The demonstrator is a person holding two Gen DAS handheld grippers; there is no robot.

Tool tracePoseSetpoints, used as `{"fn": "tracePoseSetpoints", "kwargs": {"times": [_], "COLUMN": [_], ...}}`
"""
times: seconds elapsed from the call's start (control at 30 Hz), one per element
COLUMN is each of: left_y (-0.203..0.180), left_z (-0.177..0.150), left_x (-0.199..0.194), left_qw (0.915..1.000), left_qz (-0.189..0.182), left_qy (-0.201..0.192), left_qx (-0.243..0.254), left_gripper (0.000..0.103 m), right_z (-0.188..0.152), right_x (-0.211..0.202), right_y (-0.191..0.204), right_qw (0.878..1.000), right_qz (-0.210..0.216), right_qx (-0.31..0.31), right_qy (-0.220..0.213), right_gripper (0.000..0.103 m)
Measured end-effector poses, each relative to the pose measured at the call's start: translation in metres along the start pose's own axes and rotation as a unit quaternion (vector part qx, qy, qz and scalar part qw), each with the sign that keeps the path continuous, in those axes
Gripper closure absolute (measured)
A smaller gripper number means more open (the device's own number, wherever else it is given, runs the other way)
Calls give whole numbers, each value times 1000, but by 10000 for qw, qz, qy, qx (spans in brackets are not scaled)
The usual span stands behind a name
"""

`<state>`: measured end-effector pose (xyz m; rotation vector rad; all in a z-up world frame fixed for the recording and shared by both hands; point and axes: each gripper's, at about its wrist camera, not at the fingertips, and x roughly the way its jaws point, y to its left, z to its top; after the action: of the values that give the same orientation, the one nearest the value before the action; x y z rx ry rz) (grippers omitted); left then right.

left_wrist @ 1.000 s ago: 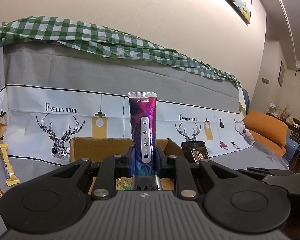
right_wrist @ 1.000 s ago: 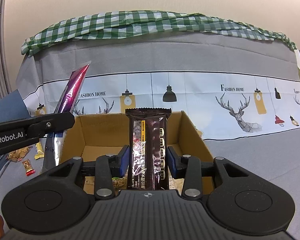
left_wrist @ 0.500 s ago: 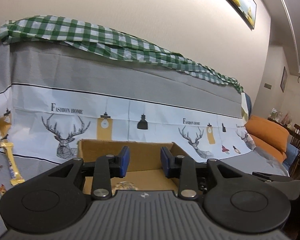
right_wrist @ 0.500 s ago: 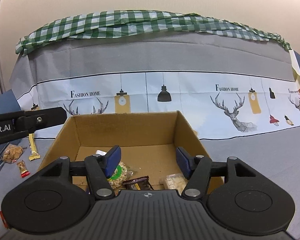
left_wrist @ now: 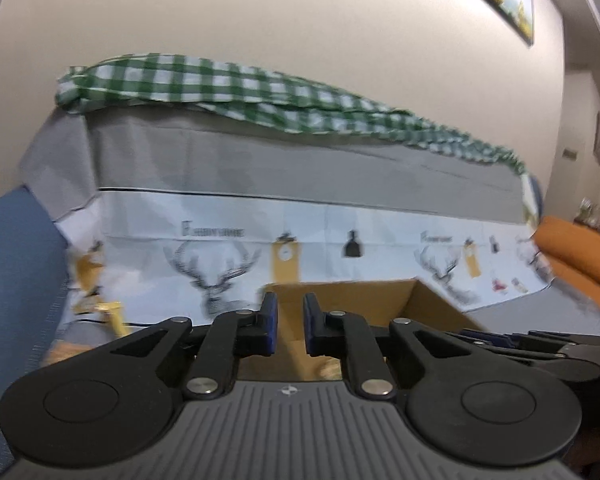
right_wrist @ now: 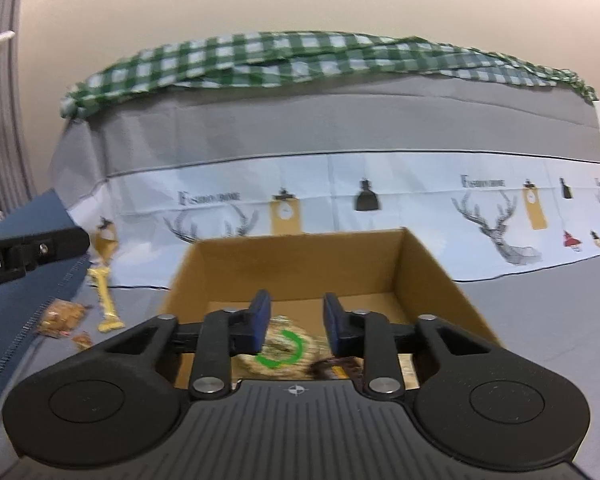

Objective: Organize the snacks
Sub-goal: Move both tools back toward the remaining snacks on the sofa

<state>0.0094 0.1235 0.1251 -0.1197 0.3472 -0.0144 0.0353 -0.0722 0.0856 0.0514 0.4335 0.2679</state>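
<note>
Looking over the cardboard box (right_wrist: 428, 276) from both wrists, we find the left gripper (left_wrist: 290, 322) closed to a narrow slit with nothing between its blue pads, and the right gripper (right_wrist: 295, 320), jaws just closing, moderately apart and empty. Snack packets (right_wrist: 284, 350) lie inside the box; a yellow bar (right_wrist: 106, 300) lies left of it.
</note>
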Motion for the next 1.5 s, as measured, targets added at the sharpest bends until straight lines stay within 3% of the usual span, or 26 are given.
{"fn": "tracePoseSetpoints", "kwargs": {"times": [0.23, 0.37, 0.53, 0.6, 0.67, 0.83, 1.03, 1.3, 1.4, 1.5], "left_y": [67, 104, 134, 140, 143, 144, 151, 160, 164, 166], "left_z": [2, -14, -14, -14, -16, -13, -12, -15, -18, -22], "left_x": [-17, -9, -12, -10, -10, -5, -1, 4, 9, 19], "left_qw": [9963, 9856, 9769, 9736, 9719, 9703, 9683, 9640, 9618, 9603], "left_qz": [761, 1603, 1984, 2093, 2144, 2203, 2259, 2378, 2437, 2423], "left_qy": [94, 527, 654, 753, 796, 794, 819, 936, 1029, 1221], "left_qx": [392, 113, -458, -516, -549, -607, -683, -730, -709, -648], "left_gripper": [89, 89, 89, 89, 89, 88, 87, 87, 87, 85], "right_z": [-8, -19, -38, -46, -55, -77, -95, -97, -99, -98], "right_x": [-6, -13, -9, 0, 12, 51, 77, 98, 96, 96], "right_y": [53, 100, 153, 169, 181, 188, 187, 212, 222, 223], "right_qw": [9925, 9780, 9600, 9562, 9540, 9476, 9385, 9401, 9449, 9442], "right_qz": [1215, 1993, 2534, 2561, 2474, 2075, 1755, 1752, 1629, 1628], "right_qx": [-1, -601, -1055, -1118, -1089, -630, -84, -572, -1105, -1355], "right_qy": [110, 139, 559, 869, 1299, 2347, 2972, 2868, 2615, 2522], "right_gripper": [73, 73, 73, 70, 41, 20, 18, 17, 46, 58]}}
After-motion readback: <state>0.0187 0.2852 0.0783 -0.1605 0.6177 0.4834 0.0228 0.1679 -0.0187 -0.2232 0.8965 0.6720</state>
